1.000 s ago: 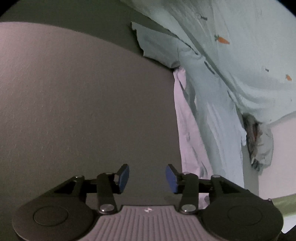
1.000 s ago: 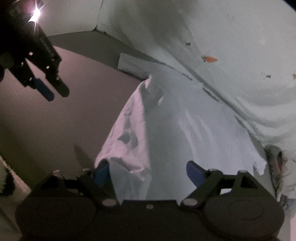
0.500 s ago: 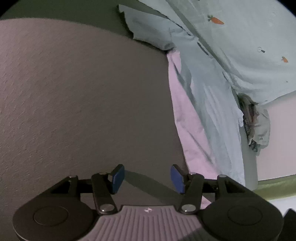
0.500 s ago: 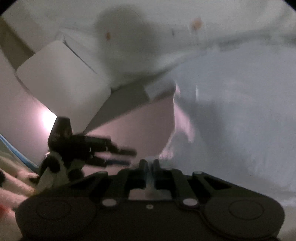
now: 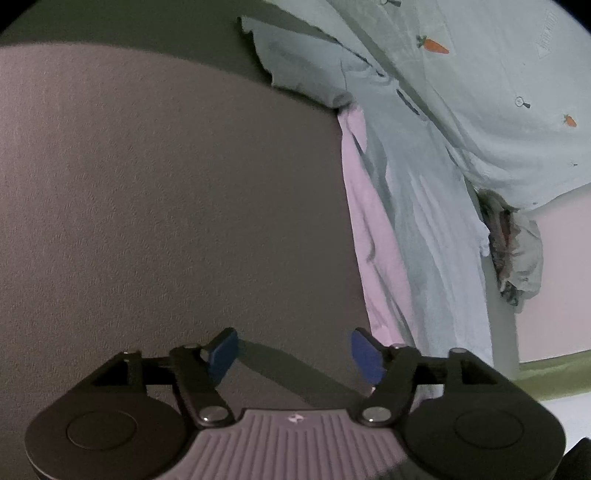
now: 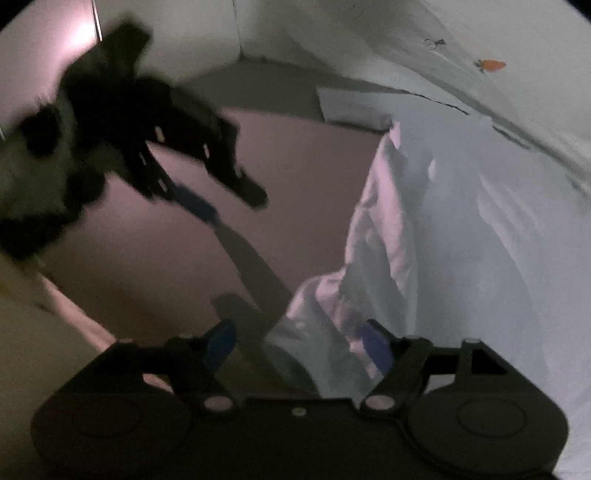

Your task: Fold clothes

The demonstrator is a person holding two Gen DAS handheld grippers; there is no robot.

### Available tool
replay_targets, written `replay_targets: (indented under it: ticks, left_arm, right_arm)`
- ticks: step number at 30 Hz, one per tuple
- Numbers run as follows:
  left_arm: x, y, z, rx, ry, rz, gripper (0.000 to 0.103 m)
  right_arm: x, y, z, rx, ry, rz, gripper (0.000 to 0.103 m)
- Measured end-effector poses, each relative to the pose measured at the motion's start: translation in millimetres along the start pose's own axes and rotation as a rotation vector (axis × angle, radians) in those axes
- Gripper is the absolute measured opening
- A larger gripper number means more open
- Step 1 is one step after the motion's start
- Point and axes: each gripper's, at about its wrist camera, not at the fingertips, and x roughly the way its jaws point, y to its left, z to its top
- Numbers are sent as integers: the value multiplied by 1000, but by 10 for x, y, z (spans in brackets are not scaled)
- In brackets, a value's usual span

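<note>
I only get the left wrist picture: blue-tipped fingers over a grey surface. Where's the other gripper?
Observer: The right gripper hangs over the near corner of the pale garment, jaws opening.
Operator: Is it gripping the cloth?
Observer: No; a bunched fold lies between its fingers, unpinched.
Operator: How does mine look from there?
Observer: The left gripper shows blurred above the grey surface, jaws opening, nothing between them.

both views are dim with a pinkish cast and dark fisheye corners. the left tool (image 6: 207,177) is motion-blurred in the right wrist view, and a bright glare (image 6: 83,31) shows behind it.
</note>
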Motion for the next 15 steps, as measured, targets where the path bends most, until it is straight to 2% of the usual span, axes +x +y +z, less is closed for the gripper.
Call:
replay_targets:
  ticks: [2,3,6,10,15]
  left_arm:
    - [-27,-2,53,12,-24,15,73]
    - [-41,-3,81,17,-36,23,74]
    - [-60,18,200,18,-64,42,78]
    - [-28,53,488,-8,-103,44,85]
    - [41,43,994,-78,-163,12,86]
  right_arm:
    - [124,13,3,-22,51,-47,18]
    - [149,-4,11,-14,60,-62,12]
    - [74,-131,41,63,23,-44,9]
    - [16,-389,15,228,-15,23,8]
    - [55,-652,-39,354,0,6,9]
